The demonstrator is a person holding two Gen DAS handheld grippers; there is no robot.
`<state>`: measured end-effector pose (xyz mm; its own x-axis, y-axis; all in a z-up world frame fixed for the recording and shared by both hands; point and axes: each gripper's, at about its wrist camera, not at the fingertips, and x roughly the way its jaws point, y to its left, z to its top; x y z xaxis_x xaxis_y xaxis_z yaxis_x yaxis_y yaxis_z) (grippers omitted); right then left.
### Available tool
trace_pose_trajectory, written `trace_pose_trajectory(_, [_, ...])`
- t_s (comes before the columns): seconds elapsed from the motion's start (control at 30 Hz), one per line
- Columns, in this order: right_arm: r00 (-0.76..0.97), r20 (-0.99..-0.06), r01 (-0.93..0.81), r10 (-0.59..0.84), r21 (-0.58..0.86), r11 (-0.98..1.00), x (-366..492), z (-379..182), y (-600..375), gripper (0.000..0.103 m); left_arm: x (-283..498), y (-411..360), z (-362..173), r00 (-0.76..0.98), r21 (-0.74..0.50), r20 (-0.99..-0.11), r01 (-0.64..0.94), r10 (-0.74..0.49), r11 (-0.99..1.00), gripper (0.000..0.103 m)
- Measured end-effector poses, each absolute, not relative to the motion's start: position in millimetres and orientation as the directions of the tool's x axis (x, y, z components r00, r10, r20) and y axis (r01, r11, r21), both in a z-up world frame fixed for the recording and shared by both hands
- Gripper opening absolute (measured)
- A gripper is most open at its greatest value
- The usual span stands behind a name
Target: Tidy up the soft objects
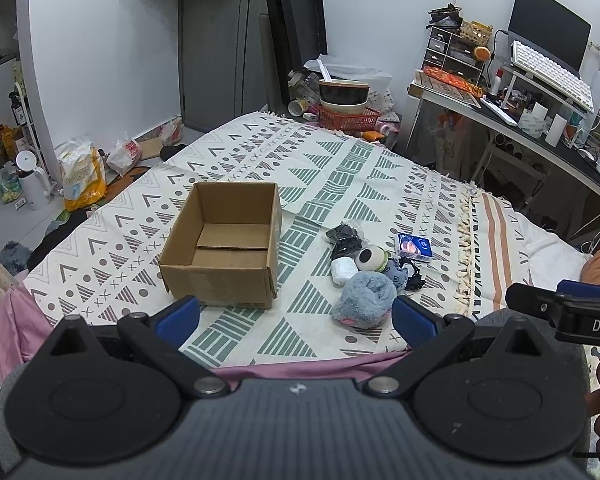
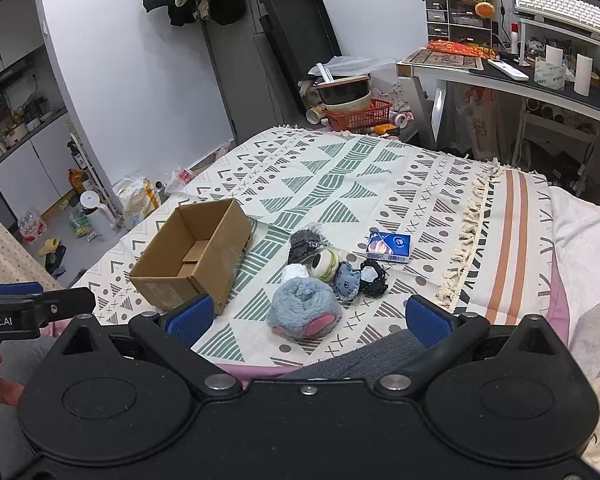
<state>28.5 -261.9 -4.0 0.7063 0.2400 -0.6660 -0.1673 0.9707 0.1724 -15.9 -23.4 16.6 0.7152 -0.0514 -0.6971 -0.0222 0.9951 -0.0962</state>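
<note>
Cardboard, brown and open-topped, the empty box (image 1: 224,246) sits left of the soft pile, so nothing's sorted yet. Both the left gripper (image 1: 296,318) and right gripper (image 2: 308,316) hang wide open, holding nothing. Next I'd guess the fluffy grey-blue plush (image 2: 305,309), nearest of the pile: close on it, carry it left.

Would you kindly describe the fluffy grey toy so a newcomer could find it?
On the patterned blanket, right of the cardboard box, lies a small pile. The grey toy is its nearest, largest piece: fluffy blue-grey with pink patches.
</note>
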Motion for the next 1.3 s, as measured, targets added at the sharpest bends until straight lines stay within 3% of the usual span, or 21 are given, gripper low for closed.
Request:
trace_pose_trajectory(1.0, [0.648,-0.706,-0.174,0.285,0.227,0.958,69.7,-34.9,-252.8,0.103,21.7,-21.0,-3.3,0.723,-0.129,-0.688,-0.038,-0.062,0.991,0.099])
trace_pose_trajectory(1.3, [0.637,-0.715,-0.076,0.288,0.314,0.946,103.4,-51.9,-259.1,0.103,51.0,-22.3,-26.3,0.706,-0.163,-0.703,-0.034,-0.091,0.986,0.098])
